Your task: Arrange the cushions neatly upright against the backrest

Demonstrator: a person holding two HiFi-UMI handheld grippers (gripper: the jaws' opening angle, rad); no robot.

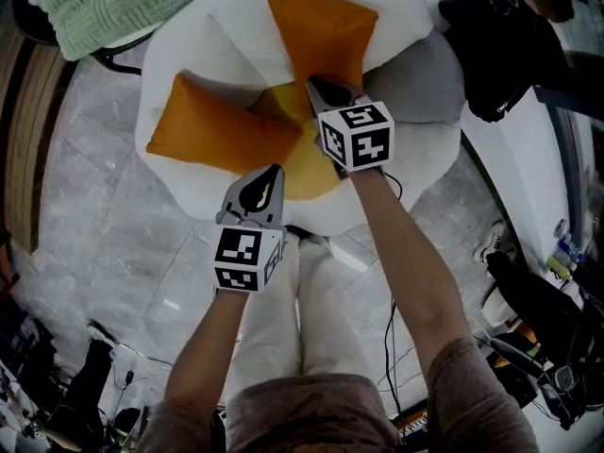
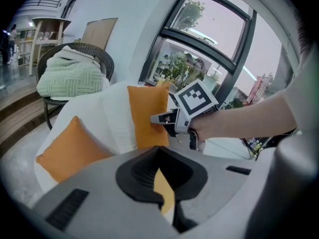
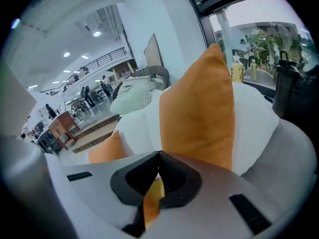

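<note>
Grey marble floor (image 1: pixel 104 206), white armchair (image 1: pixel 217 55) at centre. One orange cushion (image 1: pixel 316 26) stands upright against the backrest at 12 o'clock; second orange cushion (image 1: pixel 212 130) lies slanted at 9 o'clock. Yellow cushion (image 1: pixel 297 163) sits on the seat between them. Left gripper (image 1: pixel 275 170) has jaws closed on its 6 o'clock edge, and right gripper (image 1: pixel 313 83) is clamped tight on its 12 o'clock corner.

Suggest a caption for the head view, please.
Left gripper and right gripper pinch the yellow cushion beside two orange cushions on a white chair.
</note>
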